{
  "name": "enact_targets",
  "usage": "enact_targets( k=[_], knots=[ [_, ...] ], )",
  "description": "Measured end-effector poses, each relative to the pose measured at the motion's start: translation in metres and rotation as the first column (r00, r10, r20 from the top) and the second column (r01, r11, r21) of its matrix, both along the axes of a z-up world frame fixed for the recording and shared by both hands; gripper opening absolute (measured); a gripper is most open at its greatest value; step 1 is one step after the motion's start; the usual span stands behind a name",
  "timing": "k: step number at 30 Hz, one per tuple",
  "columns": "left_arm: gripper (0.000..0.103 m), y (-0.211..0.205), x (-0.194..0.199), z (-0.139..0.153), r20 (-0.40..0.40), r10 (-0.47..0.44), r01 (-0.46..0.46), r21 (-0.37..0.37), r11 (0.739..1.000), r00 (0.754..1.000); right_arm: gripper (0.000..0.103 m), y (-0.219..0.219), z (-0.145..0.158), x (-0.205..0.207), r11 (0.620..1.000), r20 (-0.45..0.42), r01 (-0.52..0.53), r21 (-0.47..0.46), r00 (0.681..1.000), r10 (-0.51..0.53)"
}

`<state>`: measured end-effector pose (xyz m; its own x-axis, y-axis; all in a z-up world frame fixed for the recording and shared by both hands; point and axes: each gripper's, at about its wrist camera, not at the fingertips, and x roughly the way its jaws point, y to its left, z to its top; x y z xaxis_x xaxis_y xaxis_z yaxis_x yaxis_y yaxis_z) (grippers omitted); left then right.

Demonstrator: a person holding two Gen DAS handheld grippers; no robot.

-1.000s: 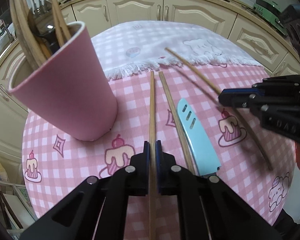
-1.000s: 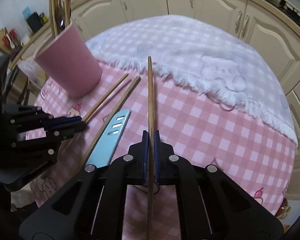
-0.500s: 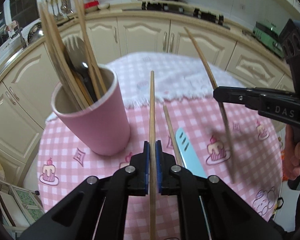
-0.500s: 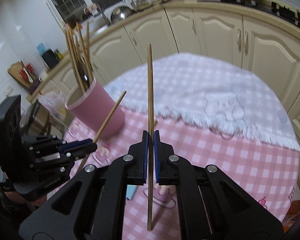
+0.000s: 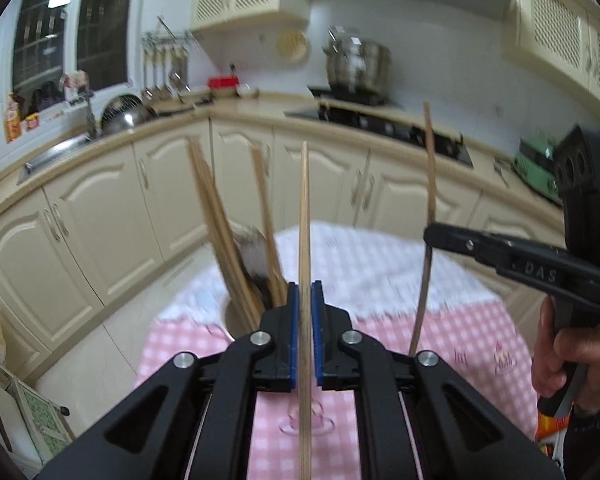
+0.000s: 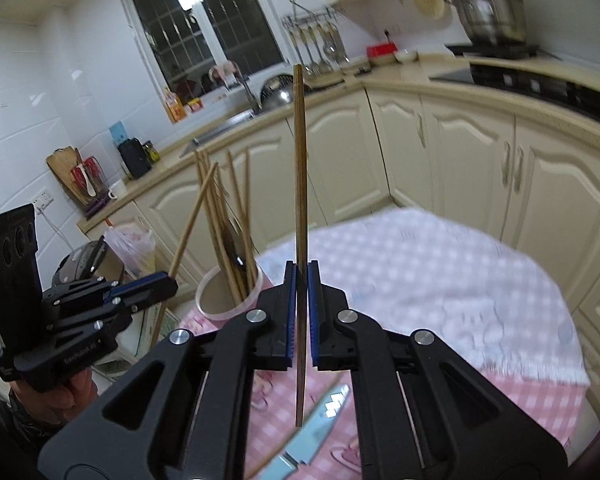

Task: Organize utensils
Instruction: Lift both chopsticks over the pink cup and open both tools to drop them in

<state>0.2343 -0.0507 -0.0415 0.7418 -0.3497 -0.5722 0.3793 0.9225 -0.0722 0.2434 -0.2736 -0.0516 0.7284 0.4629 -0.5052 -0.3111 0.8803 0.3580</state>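
Observation:
My left gripper (image 5: pixel 305 300) is shut on a wooden chopstick (image 5: pixel 305 216) and holds it upright above the table. My right gripper (image 6: pixel 299 280) is shut on a darker wooden chopstick (image 6: pixel 298 160), also upright. The pink cup (image 6: pixel 224 300) holds several chopsticks (image 6: pixel 224 220) and stands on the table's left side; in the left wrist view its rim (image 5: pixel 230 320) shows just left of my fingers. Each gripper shows in the other's view: the right (image 5: pixel 432 236), the left (image 6: pixel 168 280). A light blue knife (image 6: pixel 320 424) and one more chopstick (image 6: pixel 296 432) lie on the cloth.
The round table has a pink checked cloth (image 5: pixel 460 336) and a white fringed cloth (image 6: pixel 440 272) behind it. Cream cabinets (image 6: pixel 460 148) and a counter with sink and hob ring the table.
Both grippers have lifted their chopsticks off the table and tilted up to near vertical. The views now look across at the kitchen, not down at the cloth.

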Motion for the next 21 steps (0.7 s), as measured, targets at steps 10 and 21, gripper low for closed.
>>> enact_targets(
  k=[10,21],
  knots=[
    [0.006,0.032,0.023,0.059,0.194,0.102,-0.073,-0.151,0.986,0.976,0.006,0.026,0.059,0.018,0.999,0.156,-0.053,-0.002,0.986,0.053],
    [0.006,0.026,0.045,0.085,0.366,0.175,-0.062,-0.301,0.952,0.914,0.006,0.052,0.086,0.044,0.995,0.222,-0.099,0.002,0.970,0.096]
  ],
)
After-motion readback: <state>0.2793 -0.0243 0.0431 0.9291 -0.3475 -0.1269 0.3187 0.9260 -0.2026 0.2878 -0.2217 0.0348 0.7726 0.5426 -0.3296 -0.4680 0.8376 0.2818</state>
